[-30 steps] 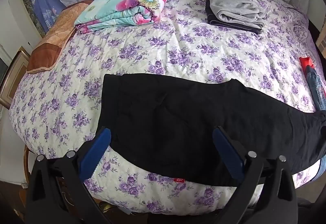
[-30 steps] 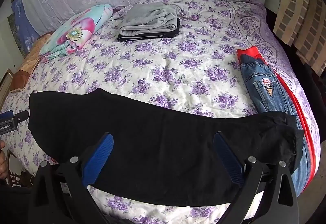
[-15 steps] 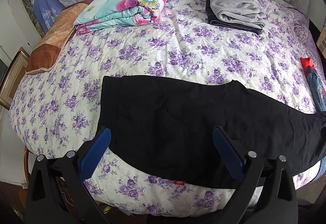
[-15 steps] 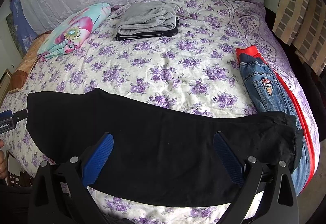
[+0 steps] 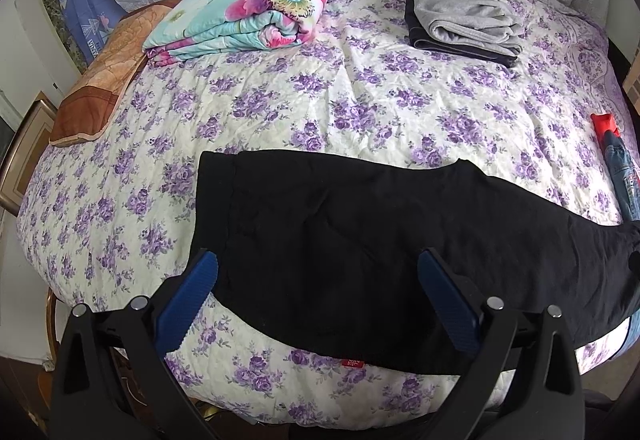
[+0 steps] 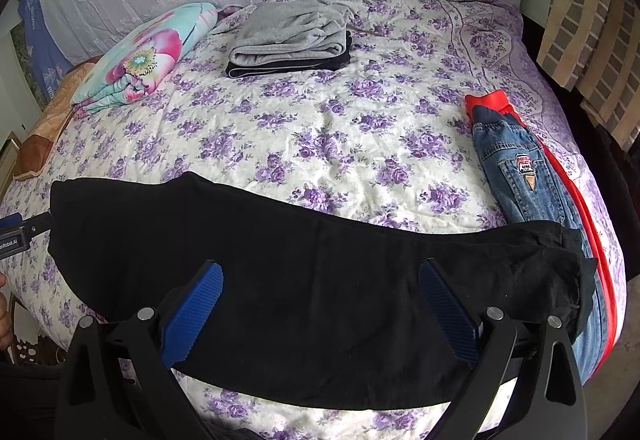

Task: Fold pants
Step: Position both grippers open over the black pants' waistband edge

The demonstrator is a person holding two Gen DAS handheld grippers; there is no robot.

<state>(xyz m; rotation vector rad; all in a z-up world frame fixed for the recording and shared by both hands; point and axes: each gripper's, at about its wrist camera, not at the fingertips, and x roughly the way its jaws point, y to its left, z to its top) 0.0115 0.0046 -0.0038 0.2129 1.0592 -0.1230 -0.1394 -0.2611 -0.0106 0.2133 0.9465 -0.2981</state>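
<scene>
Left wrist view has my left gripper [image 5: 318, 294] spread wide and empty above the near edge of the pants [image 5: 360, 252]; my right gripper [image 6: 320, 304] is just as wide, holding nothing. The pants lie flat across the near side of the bed [image 5: 360, 108], waist to my left, leg ends to my right, already doubled leg over leg as far as I can judge. The cloth looks thin, soft and limp, so I expect it to sag and drag unless I pinch both layers at the corners: waistband with the left, hems [image 6: 568, 276] with the right. The hems lie on the jeans [image 6: 520, 180], which might get dragged along. The grey stack [image 6: 292, 36] and floral quilt [image 5: 256, 16] sit well apart near the headboard.
</scene>
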